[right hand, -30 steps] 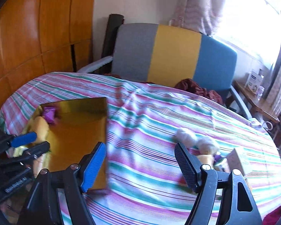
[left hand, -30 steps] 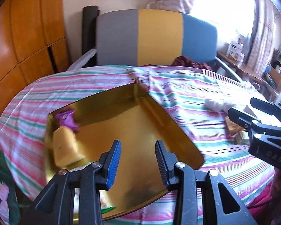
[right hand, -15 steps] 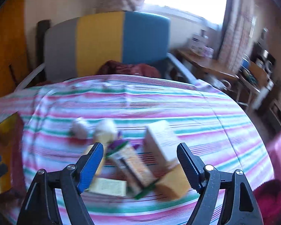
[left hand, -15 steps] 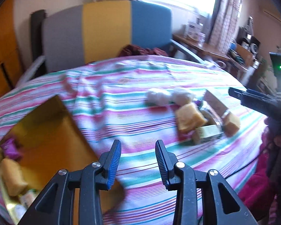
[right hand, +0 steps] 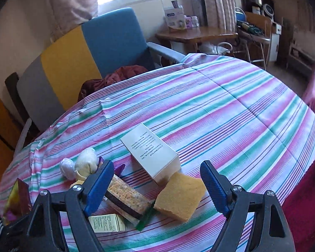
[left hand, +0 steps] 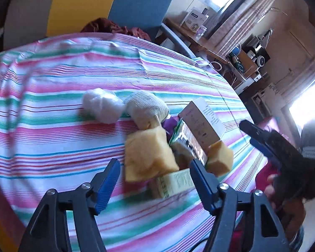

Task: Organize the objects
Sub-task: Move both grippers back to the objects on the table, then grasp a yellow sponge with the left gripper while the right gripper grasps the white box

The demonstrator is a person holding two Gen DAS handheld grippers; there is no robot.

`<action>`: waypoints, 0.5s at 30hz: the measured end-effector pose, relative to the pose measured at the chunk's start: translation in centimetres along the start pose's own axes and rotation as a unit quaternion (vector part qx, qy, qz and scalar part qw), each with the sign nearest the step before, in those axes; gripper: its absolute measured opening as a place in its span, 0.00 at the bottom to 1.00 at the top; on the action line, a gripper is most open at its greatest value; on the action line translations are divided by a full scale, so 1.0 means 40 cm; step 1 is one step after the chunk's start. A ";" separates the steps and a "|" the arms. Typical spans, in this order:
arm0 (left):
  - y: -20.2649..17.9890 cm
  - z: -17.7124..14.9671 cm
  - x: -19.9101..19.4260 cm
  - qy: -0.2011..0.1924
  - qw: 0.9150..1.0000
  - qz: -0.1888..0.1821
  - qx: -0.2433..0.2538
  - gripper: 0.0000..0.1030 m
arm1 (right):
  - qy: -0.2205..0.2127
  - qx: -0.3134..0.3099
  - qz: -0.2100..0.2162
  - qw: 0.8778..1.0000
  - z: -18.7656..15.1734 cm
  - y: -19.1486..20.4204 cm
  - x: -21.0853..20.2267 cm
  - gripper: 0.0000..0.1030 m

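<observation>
A pile of objects lies on the striped tablecloth (left hand: 52, 126). In the left wrist view my left gripper (left hand: 155, 180) is open over a large yellow sponge (left hand: 147, 155) and a small pale green box (left hand: 174, 184). Behind them are a snack packet (left hand: 187, 140), a white carton (left hand: 203, 121), a smaller sponge (left hand: 219, 158), a white plastic ball (left hand: 101, 105) and a rolled sock (left hand: 147, 105). My right gripper (right hand: 157, 184) is open above the smaller sponge (right hand: 179, 195), the snack packet (right hand: 126, 197) and the white carton (right hand: 151, 153). It shows at the right of the left view (left hand: 260, 138).
A grey, yellow and blue chair (right hand: 84, 52) stands behind the table with a dark red cloth (right hand: 115, 75) on it. A wooden side table (right hand: 195, 35) with boxes is at the back. The gold tray's corner (right hand: 16, 197) shows at the far left.
Both grippers have swung right, away from the gold tray, to the pile of objects. The left gripper's jaws have opened wider. Nothing has been picked up.
</observation>
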State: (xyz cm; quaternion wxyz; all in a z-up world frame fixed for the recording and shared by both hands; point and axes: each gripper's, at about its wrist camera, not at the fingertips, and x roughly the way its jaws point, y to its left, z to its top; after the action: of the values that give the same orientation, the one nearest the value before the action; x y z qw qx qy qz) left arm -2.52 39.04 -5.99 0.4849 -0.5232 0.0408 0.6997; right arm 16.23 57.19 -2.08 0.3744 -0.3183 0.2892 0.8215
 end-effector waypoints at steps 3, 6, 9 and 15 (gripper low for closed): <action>0.011 0.023 0.056 0.013 1.000 0.015 -0.014 0.69 | 0.002 0.010 0.005 1.000 0.000 -0.008 0.001 0.84; 0.023 0.028 0.122 0.045 0.998 0.018 -0.029 0.67 | 0.007 0.008 0.010 1.000 0.000 -0.002 0.006 0.85; 0.026 0.015 0.145 0.036 0.999 0.031 -0.015 0.58 | 0.011 0.001 0.012 1.000 0.000 0.003 0.013 0.85; 0.031 -0.022 0.103 0.012 0.998 0.054 0.001 0.55 | 0.016 -0.007 0.012 1.000 -0.001 0.009 0.019 0.85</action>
State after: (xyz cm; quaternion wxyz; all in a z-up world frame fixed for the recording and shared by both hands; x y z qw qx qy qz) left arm -2.74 40.51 -10.11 0.4460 -0.5281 0.0756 0.7187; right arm 15.54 57.28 -2.58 0.3574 -0.3302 0.2930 0.8230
